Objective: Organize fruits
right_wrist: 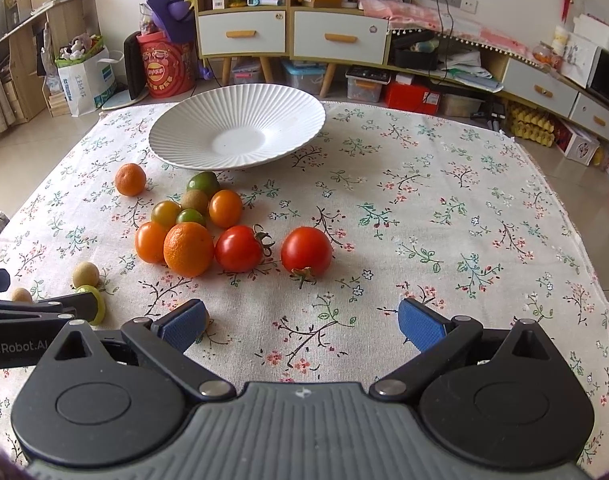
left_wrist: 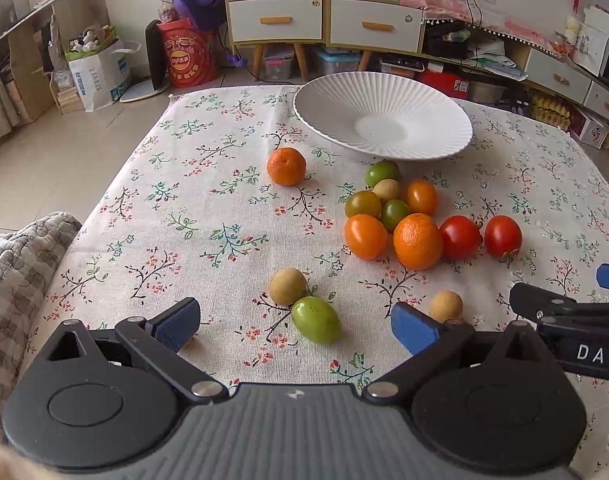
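Note:
A white ribbed plate (left_wrist: 404, 92) (right_wrist: 208, 120) lies empty at the far side of the floral tablecloth. A cluster of fruit sits in front of it: two red tomatoes (left_wrist: 502, 236) (right_wrist: 306, 252), an orange (left_wrist: 417, 241) (right_wrist: 188, 249), orange and green tomatoes and a small tan fruit. A mandarin (left_wrist: 286, 166) (right_wrist: 130, 179) lies apart to the left. My left gripper (left_wrist: 296, 326) is open, with a green tomato (left_wrist: 315, 319) and a tan round fruit (left_wrist: 287, 286) between its fingers' span. My right gripper (right_wrist: 302, 326) is open over bare cloth, nothing between its fingers.
Another tan fruit (left_wrist: 445, 306) lies by the left gripper's right finger. The right gripper's body (left_wrist: 576, 328) shows at the right edge of the left view. A quilted cushion (left_wrist: 12, 276) is at the table's left edge. Cabinets (left_wrist: 324, 20) and clutter stand beyond the table.

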`<state>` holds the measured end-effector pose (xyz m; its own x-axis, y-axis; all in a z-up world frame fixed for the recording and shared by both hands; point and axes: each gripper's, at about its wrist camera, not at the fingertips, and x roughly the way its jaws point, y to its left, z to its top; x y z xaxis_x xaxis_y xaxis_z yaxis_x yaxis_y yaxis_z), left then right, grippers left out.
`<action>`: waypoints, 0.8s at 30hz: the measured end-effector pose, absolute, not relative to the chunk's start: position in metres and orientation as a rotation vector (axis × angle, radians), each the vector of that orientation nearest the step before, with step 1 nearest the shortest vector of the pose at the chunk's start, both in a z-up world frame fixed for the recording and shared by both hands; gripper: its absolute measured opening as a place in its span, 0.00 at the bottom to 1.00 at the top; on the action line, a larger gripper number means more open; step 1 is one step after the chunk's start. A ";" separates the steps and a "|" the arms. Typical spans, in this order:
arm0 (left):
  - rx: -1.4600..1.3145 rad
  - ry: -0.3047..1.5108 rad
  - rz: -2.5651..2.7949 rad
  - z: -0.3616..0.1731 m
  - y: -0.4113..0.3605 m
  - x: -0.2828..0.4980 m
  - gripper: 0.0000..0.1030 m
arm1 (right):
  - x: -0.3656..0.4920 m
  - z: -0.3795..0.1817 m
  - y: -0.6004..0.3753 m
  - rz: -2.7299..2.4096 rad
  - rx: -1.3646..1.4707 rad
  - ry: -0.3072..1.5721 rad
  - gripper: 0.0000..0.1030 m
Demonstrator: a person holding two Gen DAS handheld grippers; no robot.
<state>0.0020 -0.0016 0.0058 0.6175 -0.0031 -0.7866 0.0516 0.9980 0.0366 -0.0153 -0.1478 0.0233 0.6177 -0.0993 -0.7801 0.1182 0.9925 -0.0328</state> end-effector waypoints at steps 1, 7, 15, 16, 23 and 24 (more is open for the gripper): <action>0.058 0.904 -0.032 0.006 -0.002 0.002 0.93 | -0.015 0.023 -0.148 -0.125 0.025 0.897 0.99; 0.058 0.904 -0.032 0.006 -0.002 0.002 0.93 | -0.015 0.023 -0.147 -0.122 0.027 0.902 0.99; 0.061 0.904 -0.029 0.005 -0.004 0.003 0.93 | -0.014 0.026 -0.151 -0.126 0.040 0.894 0.99; 0.062 0.902 -0.030 0.006 -0.004 0.003 0.93 | -0.014 0.025 -0.151 -0.125 0.041 0.896 0.99; 0.060 0.902 -0.031 0.006 -0.003 0.002 0.93 | -0.013 0.024 -0.148 -0.127 0.021 0.902 0.99; 0.060 0.901 -0.031 0.006 -0.003 0.002 0.93 | -0.013 0.024 -0.148 -0.127 0.020 0.903 0.99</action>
